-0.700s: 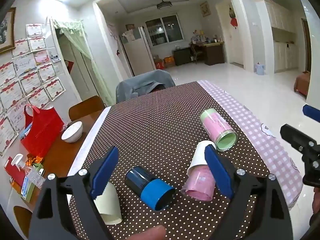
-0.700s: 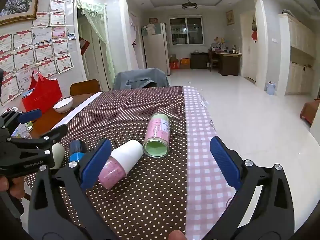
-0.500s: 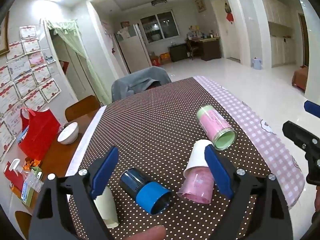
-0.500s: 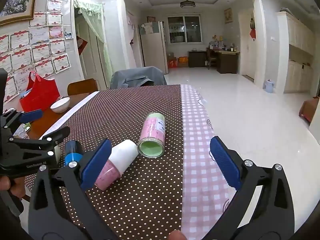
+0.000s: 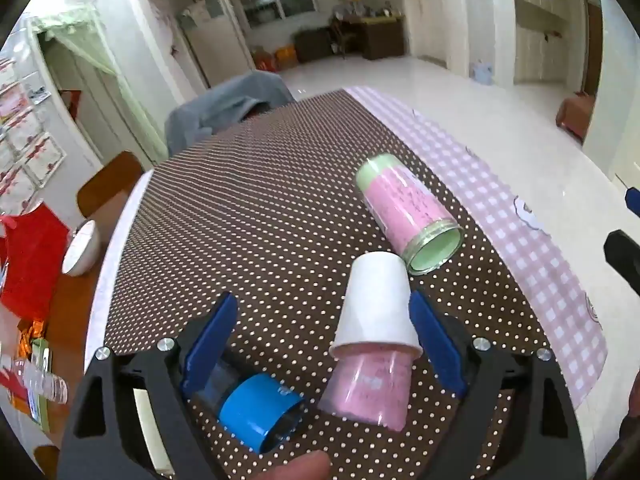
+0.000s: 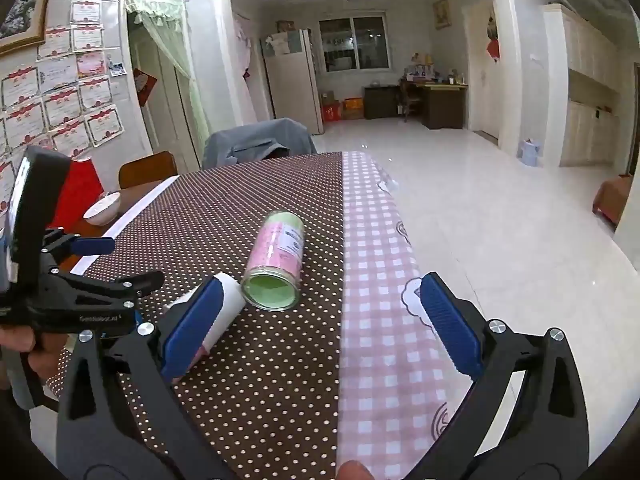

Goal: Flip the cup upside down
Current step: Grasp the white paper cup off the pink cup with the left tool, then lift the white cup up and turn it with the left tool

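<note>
Surface [image 5: 280, 200]: brown dotted cloth, pink checked strip along the right edge.
Room: tiled floor, fridge [image 6: 290, 80] at back.
Cups: white-and-pink cup [image 5: 374, 340] lying between left claw [image 5: 324, 344] fingers, spread wide, untouched.
Right claw [image 6: 320, 324]: gaping, empty.
Left view only: blue cup [image 5: 256, 412].
</note>
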`<action>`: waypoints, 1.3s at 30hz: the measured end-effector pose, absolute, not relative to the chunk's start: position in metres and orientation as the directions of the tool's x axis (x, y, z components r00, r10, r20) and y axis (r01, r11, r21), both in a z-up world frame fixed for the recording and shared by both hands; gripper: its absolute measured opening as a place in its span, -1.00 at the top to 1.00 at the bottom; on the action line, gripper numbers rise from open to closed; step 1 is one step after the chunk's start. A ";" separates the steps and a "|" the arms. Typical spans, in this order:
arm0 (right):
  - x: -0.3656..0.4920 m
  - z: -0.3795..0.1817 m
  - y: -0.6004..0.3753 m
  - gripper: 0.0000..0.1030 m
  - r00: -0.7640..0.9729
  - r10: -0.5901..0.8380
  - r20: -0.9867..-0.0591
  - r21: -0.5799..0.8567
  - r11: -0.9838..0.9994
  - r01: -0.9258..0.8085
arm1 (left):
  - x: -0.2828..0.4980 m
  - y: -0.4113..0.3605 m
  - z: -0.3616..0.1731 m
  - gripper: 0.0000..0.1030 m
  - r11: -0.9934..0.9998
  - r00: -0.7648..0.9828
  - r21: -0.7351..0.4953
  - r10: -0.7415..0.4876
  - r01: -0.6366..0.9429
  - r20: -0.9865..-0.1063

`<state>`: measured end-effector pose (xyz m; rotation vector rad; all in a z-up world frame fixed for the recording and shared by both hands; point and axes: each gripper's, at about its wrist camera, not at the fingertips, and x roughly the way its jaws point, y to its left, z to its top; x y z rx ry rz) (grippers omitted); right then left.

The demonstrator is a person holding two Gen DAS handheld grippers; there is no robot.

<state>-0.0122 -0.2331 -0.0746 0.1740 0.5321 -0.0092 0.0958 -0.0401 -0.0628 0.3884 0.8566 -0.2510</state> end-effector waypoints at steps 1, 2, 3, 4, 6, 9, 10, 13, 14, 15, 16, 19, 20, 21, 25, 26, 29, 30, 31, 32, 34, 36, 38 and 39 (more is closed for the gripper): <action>-0.010 -0.077 -0.235 -0.88 0.858 0.036 -0.512 0.164 0.985 0.056 | 0.100 -0.042 -0.065 -0.67 0.899 0.617 0.222 -0.065 0.377 -0.784; -0.008 -0.079 -0.237 -0.88 0.855 0.035 -0.517 0.164 0.985 0.059 | 0.105 -0.044 -0.067 -0.67 0.897 0.600 0.213 -0.070 0.387 -0.797; -0.006 -0.081 -0.239 -0.88 0.853 0.033 -0.521 0.165 0.984 0.062 | 0.109 -0.047 -0.070 -0.67 0.894 0.585 0.205 -0.076 0.399 -0.808; -0.004 -0.084 -0.240 -0.88 0.851 0.033 -0.525 0.167 0.984 0.065 | 0.114 -0.049 -0.073 -0.67 0.890 0.566 0.194 -0.083 0.412 -0.820; -0.001 -0.088 -0.244 -0.88 0.846 0.035 -0.532 0.177 0.982 0.071 | 0.123 -0.053 -0.078 -0.67 0.886 0.534 0.178 -0.089 0.429 -0.841; 0.004 -0.093 -0.249 -0.88 0.838 0.037 -0.544 0.188 0.979 0.079 | 0.135 -0.057 -0.086 -0.67 0.877 0.489 0.168 -0.084 0.451 -0.868; 0.005 -0.095 -0.250 -0.88 0.836 0.038 -0.548 0.191 0.978 0.081 | 0.141 -0.058 -0.091 -0.67 0.874 0.466 0.162 -0.081 0.458 -0.881; 0.010 -0.099 -0.253 -0.88 0.828 0.042 -0.558 0.200 0.976 0.085 | 0.154 -0.061 -0.102 -0.67 0.870 0.412 0.148 -0.068 0.470 -0.909; 0.009 -0.099 -0.254 -0.88 0.827 0.042 -0.561 0.201 0.976 0.087 | 0.158 -0.062 -0.105 -0.67 0.869 0.395 0.144 -0.064 0.474 -0.917; 0.010 -0.098 -0.256 -0.88 0.825 0.042 -0.564 0.203 0.975 0.090 | 0.162 -0.063 -0.109 -0.67 0.867 0.374 0.138 -0.060 0.479 -0.926; 0.011 -0.099 -0.257 -0.88 0.823 0.042 -0.566 0.206 0.974 0.092 | 0.166 -0.064 -0.111 -0.67 0.866 0.357 0.131 -0.058 0.483 -0.932; 0.013 -0.099 -0.260 -0.88 0.820 0.040 -0.572 0.212 0.972 0.101 | 0.174 -0.066 -0.119 -0.67 0.863 0.315 0.108 -0.062 0.494 -0.947; 0.014 -0.099 -0.260 -0.88 0.818 0.040 -0.574 0.214 0.971 0.103 | 0.176 -0.067 -0.121 -0.67 0.862 0.302 0.101 -0.063 0.497 -0.951; 0.014 -0.099 -0.261 -0.88 0.817 0.041 -0.575 0.217 0.971 0.105 | 0.177 -0.067 -0.123 -0.67 0.861 0.293 0.098 -0.062 0.500 -0.954; 0.017 -0.099 -0.262 -0.88 0.812 0.041 -0.582 0.218 0.970 0.107 | 0.182 -0.072 -0.129 -0.67 0.850 0.254 0.078 -0.067 0.520 -0.965; 0.017 -0.099 -0.262 -0.88 0.811 0.041 -0.584 0.218 0.970 0.108 | 0.183 -0.074 -0.130 -0.67 0.848 0.250 0.078 -0.066 0.525 -0.966; 0.019 -0.098 -0.263 -0.88 0.809 0.040 -0.587 0.221 0.969 0.113 | 0.186 -0.078 -0.135 -0.67 0.847 0.241 0.083 -0.055 0.524 -0.969; 0.019 -0.098 -0.263 -0.88 0.808 0.039 -0.588 0.221 0.969 0.114 | 0.187 -0.079 -0.137 -0.67 0.848 0.236 0.081 -0.053 0.524 -0.970; 0.020 -0.099 -0.262 -0.88 0.808 0.039 -0.588 0.221 0.969 0.114 | 0.190 -0.081 -0.138 -0.67 0.848 0.232 0.081 -0.051 0.524 -0.971; 0.020 -0.099 -0.262 -0.88 0.808 0.039 -0.588 0.221 0.968 0.114 | 0.190 -0.083 -0.139 -0.67 0.848 0.228 0.080 -0.049 0.525 -0.973; 0.020 -0.099 -0.263 -0.88 0.807 0.038 -0.589 0.222 0.968 0.116 | 0.194 -0.088 -0.142 -0.67 0.847 0.221 0.078 -0.047 0.525 -0.974; 0.021 -0.100 -0.264 -0.88 0.808 0.038 -0.588 0.223 0.968 0.117 | 0.199 -0.091 -0.146 -0.66 0.852 0.214 0.071 -0.049 0.519 -0.976; 0.021 -0.100 -0.264 -0.88 0.807 0.038 -0.589 0.223 0.968 0.118 | 0.203 -0.088 -0.148 -0.64 0.856 0.208 0.061 -0.055 0.514 -0.977; 0.021 -0.100 -0.264 -0.88 0.807 0.038 -0.589 0.223 0.968 0.117 | 0.204 -0.086 -0.150 -0.50 0.856 0.205 0.053 -0.063 0.514 -0.977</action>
